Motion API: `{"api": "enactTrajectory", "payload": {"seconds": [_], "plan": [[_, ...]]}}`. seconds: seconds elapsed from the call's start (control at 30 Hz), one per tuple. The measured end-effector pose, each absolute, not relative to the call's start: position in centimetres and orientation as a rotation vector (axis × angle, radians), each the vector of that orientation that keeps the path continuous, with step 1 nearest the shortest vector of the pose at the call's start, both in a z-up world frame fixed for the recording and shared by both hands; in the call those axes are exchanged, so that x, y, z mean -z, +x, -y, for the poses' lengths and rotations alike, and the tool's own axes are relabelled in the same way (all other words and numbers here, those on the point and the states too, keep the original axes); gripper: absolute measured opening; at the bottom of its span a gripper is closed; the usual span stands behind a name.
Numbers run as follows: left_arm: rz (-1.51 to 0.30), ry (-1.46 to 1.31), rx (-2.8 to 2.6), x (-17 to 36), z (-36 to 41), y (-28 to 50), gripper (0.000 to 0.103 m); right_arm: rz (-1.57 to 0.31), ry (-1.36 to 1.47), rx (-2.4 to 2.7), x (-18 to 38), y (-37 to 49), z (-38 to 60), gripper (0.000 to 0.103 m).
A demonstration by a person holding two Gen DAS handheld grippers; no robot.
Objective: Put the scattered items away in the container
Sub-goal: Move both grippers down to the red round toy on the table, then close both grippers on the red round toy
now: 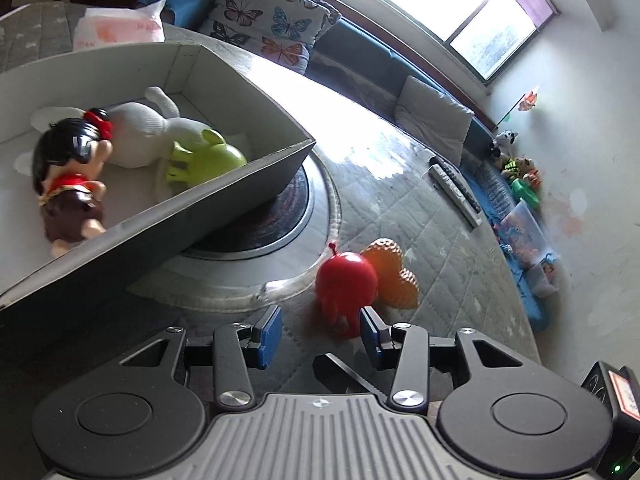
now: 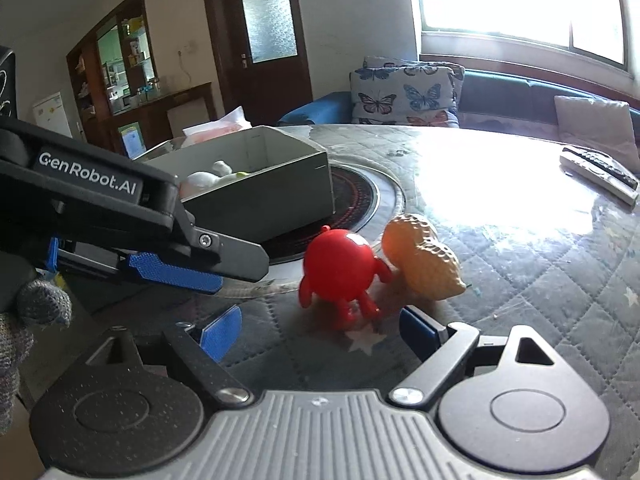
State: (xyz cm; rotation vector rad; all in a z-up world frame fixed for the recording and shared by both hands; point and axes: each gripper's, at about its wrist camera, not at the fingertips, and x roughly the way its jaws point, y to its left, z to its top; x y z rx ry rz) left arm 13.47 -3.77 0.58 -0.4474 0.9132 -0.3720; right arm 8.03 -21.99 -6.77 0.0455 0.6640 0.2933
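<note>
Sunlight from a big window falls on a round table (image 1: 420, 216) with a quilted gray cover, and a blue couch with butterfly pillows (image 1: 264, 20) sits behind it.

Everything can be placed from the gray box (image 1: 224, 196), which sits on a dark round burner (image 1: 280, 216) in the middle of the table. Inside the box, starting at its left, lie a doll with black hair (image 1: 68, 184), a white bunny (image 1: 144, 132) and a green toy (image 1: 204, 160). So three toys look put away already.

Right of the box, out on the table cover, two toys are not in yet. A round red toy with little legs (image 1: 346, 286) stands near the box's right corner. An orange bumpy toy (image 1: 394, 276) lies just past it, touching the red one or very close to it. Far to the right of the box lie two remotes (image 1: 454, 192).

The left claw (image 1: 320, 340) is open with nothing in it. The red toy stands just ahead of it, near its right blue finger, not yet between the fingers. The right claw (image 2: 320, 334) is also wide open and holds nothing, and it points at the same red toy from close by.

I think the job is a bit past halfway. The red toy looks like the next one to grab, then the orange one.
</note>
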Motion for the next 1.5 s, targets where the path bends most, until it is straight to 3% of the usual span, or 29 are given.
{"api": "enactTrajectory", "payload": {"seconds": [0.67, 1.1, 1.5], "plan": [[-0.929, -0.529, 0.407, 0.2, 4.6, 17.4, 0.045, -0.683, 0.113, -0.314, 7.8, 11.3, 22.5, 0.076], [-0.976, -0.591, 0.414, 1.5, 4.2, 19.2, 0.045, -0.684, 0.131, -0.318, 7.9, 12.5, 22.6, 0.06], [-0.978, -0.637, 0.435, 2.3, 3.7, 19.3, 0.046, -0.685, 0.109, -0.31, 7.9, 12.8, 22.4, 0.061]]}}
